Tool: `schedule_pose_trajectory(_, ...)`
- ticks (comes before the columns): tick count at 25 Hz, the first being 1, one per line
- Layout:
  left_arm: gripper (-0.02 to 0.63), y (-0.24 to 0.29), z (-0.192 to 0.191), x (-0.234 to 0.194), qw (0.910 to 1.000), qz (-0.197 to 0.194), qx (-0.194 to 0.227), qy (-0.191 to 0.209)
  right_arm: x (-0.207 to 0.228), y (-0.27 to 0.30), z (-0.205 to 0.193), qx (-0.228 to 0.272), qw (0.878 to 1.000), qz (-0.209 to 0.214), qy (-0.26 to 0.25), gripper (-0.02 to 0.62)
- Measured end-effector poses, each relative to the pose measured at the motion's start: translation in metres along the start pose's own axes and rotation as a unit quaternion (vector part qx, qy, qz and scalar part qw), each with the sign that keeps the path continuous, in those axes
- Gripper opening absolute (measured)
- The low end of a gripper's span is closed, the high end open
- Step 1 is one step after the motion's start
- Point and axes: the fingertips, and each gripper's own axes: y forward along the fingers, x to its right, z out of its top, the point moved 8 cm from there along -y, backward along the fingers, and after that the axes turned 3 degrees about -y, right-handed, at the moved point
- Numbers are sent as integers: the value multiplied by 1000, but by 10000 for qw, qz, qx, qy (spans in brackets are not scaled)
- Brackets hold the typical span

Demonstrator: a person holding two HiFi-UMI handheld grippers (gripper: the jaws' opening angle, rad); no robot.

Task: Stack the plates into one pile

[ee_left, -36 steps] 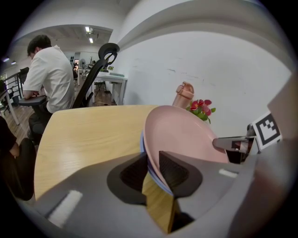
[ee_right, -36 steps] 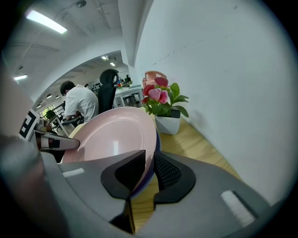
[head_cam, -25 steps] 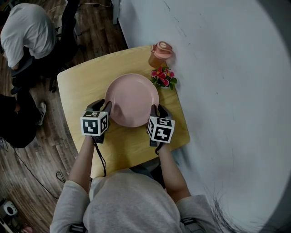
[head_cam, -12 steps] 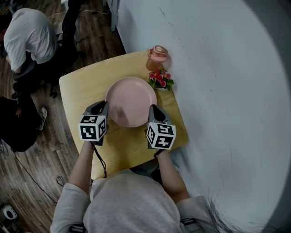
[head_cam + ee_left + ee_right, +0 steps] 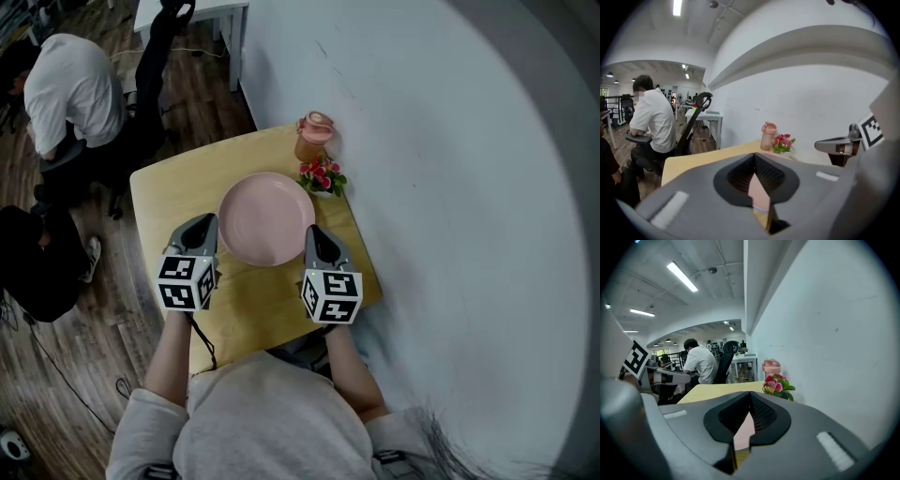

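The light wooden table (image 5: 159, 197) stands against a white wall and carries everything here. In its middle lies the round pink plate (image 5: 265, 217), seen from above as a single disc. Whether more plates lie beneath it cannot be told. No other plate shows loose on the table, so the pile looks already made.

The left hand-held gripper (image 5: 208, 223) hangs just beside the plate's near-left rim. Its jaws are closing right down, tips meeting, with nothing pinched. Only a sliver of pink plate shows through the slot below the tips. The right hand-held gripper (image 5: 313, 232) sits just beside the near-right rim, its jaws likewise together and empty.

The plate therefore lies ahead of and between the two, with neither clearly nearer. Being round, it has no long axis. Any fresh grip would have to take the rim, the left one reaching inward to its right and the right one to its left.

Beyond the plate, by the wall, stands a pink lidded bottle (image 5: 312, 137). Smallest is a bunch of pink flowers with green leaves (image 5: 322, 175), just off the plate's far-right rim.
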Motion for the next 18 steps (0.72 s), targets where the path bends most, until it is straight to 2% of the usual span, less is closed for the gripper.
schedule_pose_trajectory(10,58,-58,42,38,9926,39,1127,462,5,-55,32,749,9971,-65,-86,5)
schedule_pose_trajectory(18,58,-99,64,59,9836,91,1738,481,4,-100,54,1248,9917,-138,-260,5)
